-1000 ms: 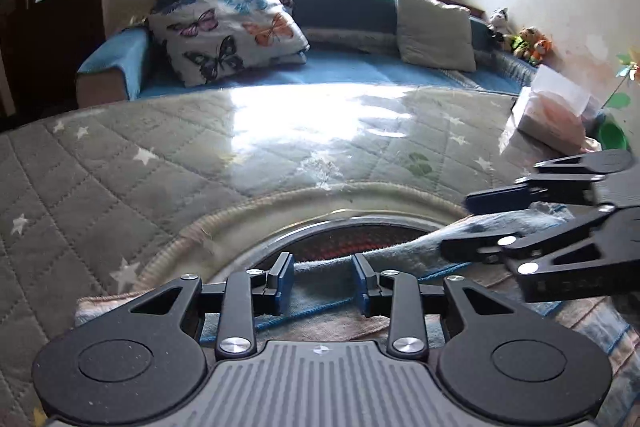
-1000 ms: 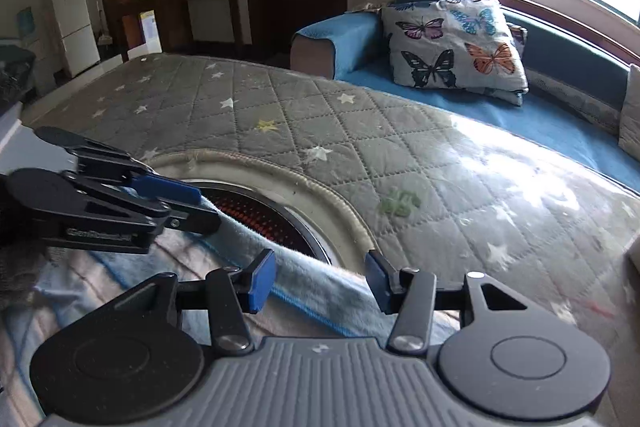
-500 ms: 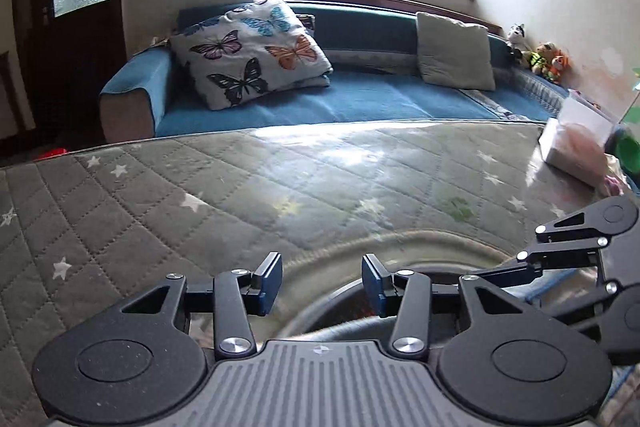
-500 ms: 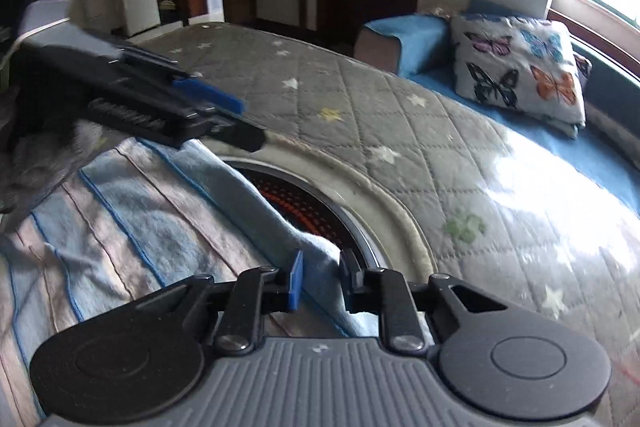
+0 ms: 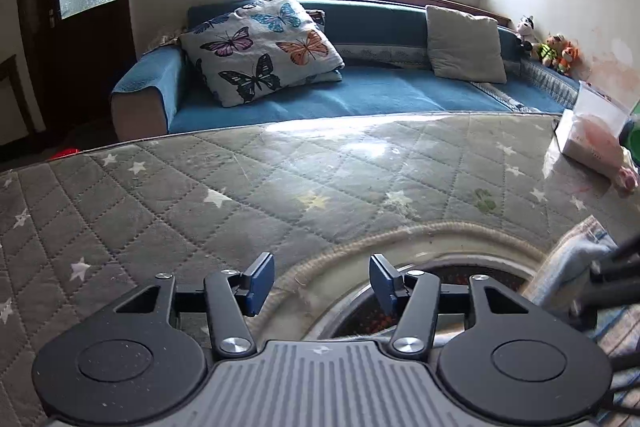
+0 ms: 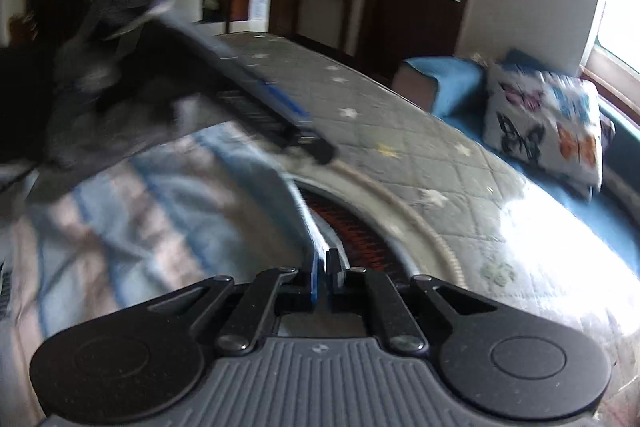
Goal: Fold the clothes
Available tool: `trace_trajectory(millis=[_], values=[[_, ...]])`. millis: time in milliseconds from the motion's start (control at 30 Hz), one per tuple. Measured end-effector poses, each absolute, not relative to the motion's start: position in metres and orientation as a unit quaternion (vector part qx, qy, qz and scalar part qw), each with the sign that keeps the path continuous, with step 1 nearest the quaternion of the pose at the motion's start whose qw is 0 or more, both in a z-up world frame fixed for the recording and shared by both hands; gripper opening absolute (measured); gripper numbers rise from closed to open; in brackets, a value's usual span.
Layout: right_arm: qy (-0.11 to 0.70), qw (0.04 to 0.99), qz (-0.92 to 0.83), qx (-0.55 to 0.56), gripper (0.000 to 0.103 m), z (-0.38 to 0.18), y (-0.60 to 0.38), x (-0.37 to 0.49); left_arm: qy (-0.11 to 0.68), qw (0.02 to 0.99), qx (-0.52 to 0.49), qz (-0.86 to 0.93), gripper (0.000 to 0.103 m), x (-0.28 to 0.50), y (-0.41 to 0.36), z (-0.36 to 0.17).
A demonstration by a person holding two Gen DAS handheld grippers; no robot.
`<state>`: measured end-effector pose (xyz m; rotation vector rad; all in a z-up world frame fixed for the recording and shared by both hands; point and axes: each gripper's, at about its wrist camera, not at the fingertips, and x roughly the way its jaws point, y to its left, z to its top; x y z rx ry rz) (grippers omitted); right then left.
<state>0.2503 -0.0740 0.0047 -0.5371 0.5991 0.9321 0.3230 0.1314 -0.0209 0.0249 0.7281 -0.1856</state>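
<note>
Quilted table [image 5: 240, 195], right claw [image 6: 323, 273] pinching striped cloth [image 6: 160, 195] (left claw [image 5: 322, 281] opening, empty).

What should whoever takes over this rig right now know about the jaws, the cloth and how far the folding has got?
Right gripper: jaws shut on the edge of the striped blue cloth.
Left gripper: jaws opening, nothing between them, over the quilted table cover beside the round heater opening.
Cloth: lies partly over that opening, spread toward the person.
Done: an edge gripped.
Left: fold it over, smooth it, finish folding.
</note>
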Motion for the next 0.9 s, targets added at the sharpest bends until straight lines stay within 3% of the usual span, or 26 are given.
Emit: trace_trajectory(millis=[167,567,900], values=[[0.258,0.797,0.445,-0.315,0.004,-0.01,-0.066,0.222,0.371,0.922,0.043,-0.101,0.056,0.312,0.13,-0.031],[0.342,0.829,0.399,-0.19,0.009,-0.003,-0.072,0.287,0.37,0.92,0.103,-0.079,0.056,0.301,0.127,-0.044],[0.345,0.857,0.353,-0.151,0.015,-0.006,-0.063,0.312,0.359,0.921,0.097,-0.118,0.055,0.299,0.101,-0.04]])
